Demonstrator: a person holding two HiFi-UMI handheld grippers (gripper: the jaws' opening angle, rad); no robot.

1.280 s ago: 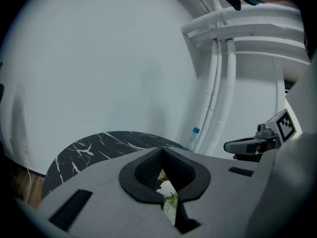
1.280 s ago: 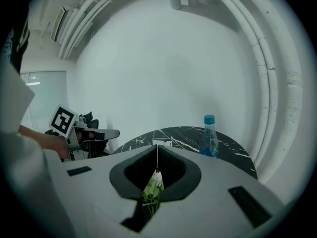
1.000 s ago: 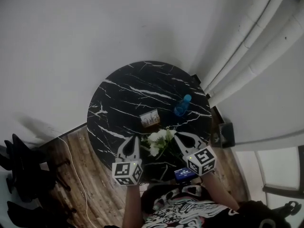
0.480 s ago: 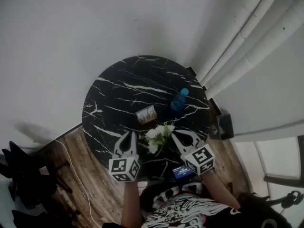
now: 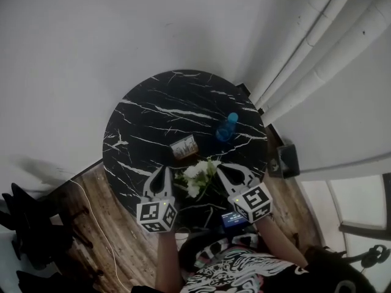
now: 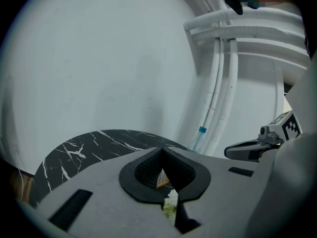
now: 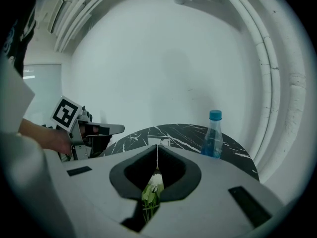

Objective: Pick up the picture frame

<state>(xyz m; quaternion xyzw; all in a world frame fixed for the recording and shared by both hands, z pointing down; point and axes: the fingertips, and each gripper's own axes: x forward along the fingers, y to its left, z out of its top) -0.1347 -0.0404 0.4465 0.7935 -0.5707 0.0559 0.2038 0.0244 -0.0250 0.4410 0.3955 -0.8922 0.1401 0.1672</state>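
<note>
Left gripper (image 5: 162, 172) and right gripper (image 5: 221, 167) are found with jaws fully closed and nothing held. They are poised over the near edge of the marble table (image 5: 140, 118), flanking the white flowers (image 5: 197, 176). The picture frame (image 5: 183, 146) is seen untouched just beyond the flowers, near a blue bottle (image 5: 226, 127). The approach is judged not yet begun.

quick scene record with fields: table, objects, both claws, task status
table: round, black marble top with white veins
picture frame: near the table's middle, untouched
bottle: blue, upright, right of the picture frame
flowers: white bunch at the near edge, between the two claws
left claw: shut, empty
right claw: shut, empty
task status: frame not yet picked up
</note>
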